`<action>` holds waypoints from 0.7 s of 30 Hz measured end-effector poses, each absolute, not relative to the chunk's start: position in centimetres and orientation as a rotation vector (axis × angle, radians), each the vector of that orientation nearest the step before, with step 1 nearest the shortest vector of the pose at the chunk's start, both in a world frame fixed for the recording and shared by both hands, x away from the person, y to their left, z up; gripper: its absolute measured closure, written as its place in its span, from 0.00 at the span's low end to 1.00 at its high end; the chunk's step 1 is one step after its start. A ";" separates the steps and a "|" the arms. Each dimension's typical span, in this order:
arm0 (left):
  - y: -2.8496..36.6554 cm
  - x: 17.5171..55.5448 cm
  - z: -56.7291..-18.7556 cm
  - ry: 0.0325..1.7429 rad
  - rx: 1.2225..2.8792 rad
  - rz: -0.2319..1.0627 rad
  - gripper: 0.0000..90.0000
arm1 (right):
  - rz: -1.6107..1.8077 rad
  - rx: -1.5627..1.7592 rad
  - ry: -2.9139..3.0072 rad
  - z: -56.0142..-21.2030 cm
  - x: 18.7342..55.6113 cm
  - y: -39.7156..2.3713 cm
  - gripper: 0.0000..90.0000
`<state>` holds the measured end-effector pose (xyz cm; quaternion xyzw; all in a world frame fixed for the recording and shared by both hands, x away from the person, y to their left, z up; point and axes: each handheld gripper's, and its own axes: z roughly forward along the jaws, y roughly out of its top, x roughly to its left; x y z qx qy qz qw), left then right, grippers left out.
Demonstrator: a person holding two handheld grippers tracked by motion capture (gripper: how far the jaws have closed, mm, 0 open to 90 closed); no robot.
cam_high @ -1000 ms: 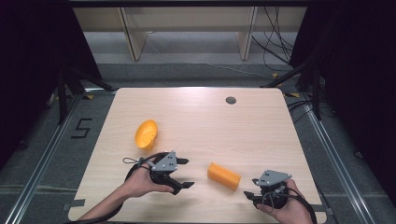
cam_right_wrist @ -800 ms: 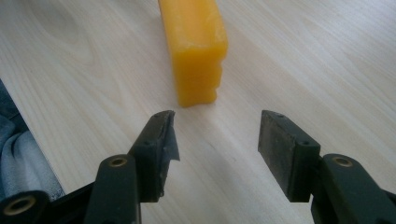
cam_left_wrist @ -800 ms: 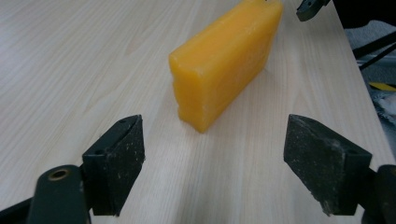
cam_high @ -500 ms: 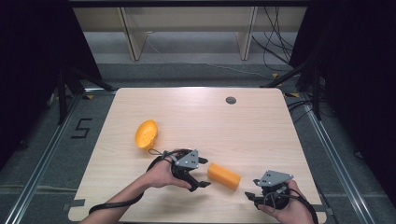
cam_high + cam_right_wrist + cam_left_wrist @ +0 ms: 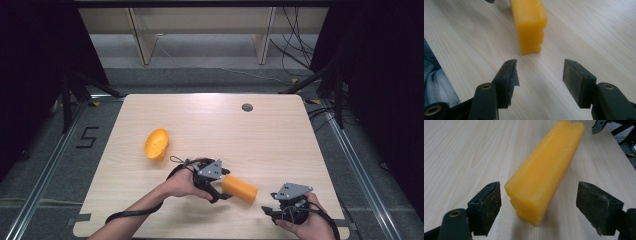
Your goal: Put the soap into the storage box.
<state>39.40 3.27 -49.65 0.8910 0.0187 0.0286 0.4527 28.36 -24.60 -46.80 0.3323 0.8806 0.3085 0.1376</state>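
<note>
Progress: early, grasp not made yet. Left gripper point(image 5: 223, 191) sits at the near end of the orange block point(image 5: 240, 188), jaws spread wide with the block's end between them; in the left gripper view the block point(image 5: 544, 172) lies between the two pads point(image 5: 491, 200), clear gaps on both sides, no contact visible. So the approach looks done; closing, lifting and placing remain, as far as I can judge. Likely destination is the orange bowl point(image 5: 156, 144), lying tipped on its side well apart, toward the table's left; that part is a guess.

Right gripper point(image 5: 274, 211) is near the table's front edge, just right of the block's other end, jaws apart and holding nothing. In the right gripper view the block point(image 5: 530, 23) stands ahead of the jaws, not between them.

Block lies flat on the wooden table point(image 5: 280, 140), front-centre, long axis running left to right.

Counts: one orange block, one orange bowl, two grippers, one table, one small dark grommet point(image 5: 247, 107) near the far edge. Nothing inside the bowl that I can tell.
</note>
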 end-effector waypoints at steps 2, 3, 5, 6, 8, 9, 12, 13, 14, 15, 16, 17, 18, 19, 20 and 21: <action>3.0 39.5 -49.7 0.031 2.214 0.066 0.28 | 0.887 0.962 2.554 -46.7 28.3 -24.6 0.50; 2.9 39.6 -49.6 0.023 2.219 0.070 0.28 | 0.887 0.962 2.554 -46.7 28.3 -24.6 0.50; 2.5 39.6 -49.7 0.022 2.208 0.066 0.28 | 0.885 0.965 2.559 -46.8 28.4 -24.6 0.50; 2.3 39.7 -49.7 0.011 2.209 0.060 0.28 | 0.885 0.966 2.561 -46.8 28.3 -24.6 0.50; 2.1 39.7 -49.7 0.002 2.213 0.064 0.28 | 0.897 0.978 2.549 -46.9 28.3 -24.5 0.50; 2.0 39.7 -49.8 0.006 2.204 0.065 0.28 | 0.895 0.969 2.550 -46.9 28.3 -24.5 0.49; 1.6 39.7 -49.9 -0.017 2.212 0.057 0.31 | 0.880 0.963 2.565 -46.7 28.3 -24.6 0.49; 1.5 39.6 -49.9 -0.025 2.216 0.056 0.31 | 0.880 0.963 2.565 -46.7 28.3 -24.6 0.49; 1.4 39.5 -49.9 -0.034 2.221 0.053 0.31 | 0.882 0.964 2.564 -46.8 28.3 -24.6 0.49; 1.3 39.5 -49.9 -0.039 2.225 0.060 0.32 | 0.881 0.963 2.564 -46.8 28.3 -24.6 0.49; 1.2 39.4 -50.0 -0.034 2.224 0.064 0.33 | 0.883 0.981 2.565 -46.8 28.2 -24.5 0.49; 1.1 39.4 -50.1 -0.039 2.229 0.069 0.36 | 0.893 0.965 2.551 -46.9 28.3 -24.5 0.49; 1.1 39.5 -50.1 -0.052 2.232 0.080 0.36 | 0.893 0.965 2.551 -46.9 28.3 -24.5 0.49; 1.0 39.4 -50.2 -0.047 2.231 0.081 0.38 | 0.892 0.964 2.552 -46.9 28.3 -24.5 0.49; 1.0 39.4 -50.2 -0.045 2.231 0.086 0.40 | 0.894 0.962 2.552 -46.9 28.3 -24.5 0.49; 1.0 39.4 -50.1 -0.048 2.241 0.084 0.41 | 0.893 0.962 2.552 -46.9 28.3 -24.5 0.49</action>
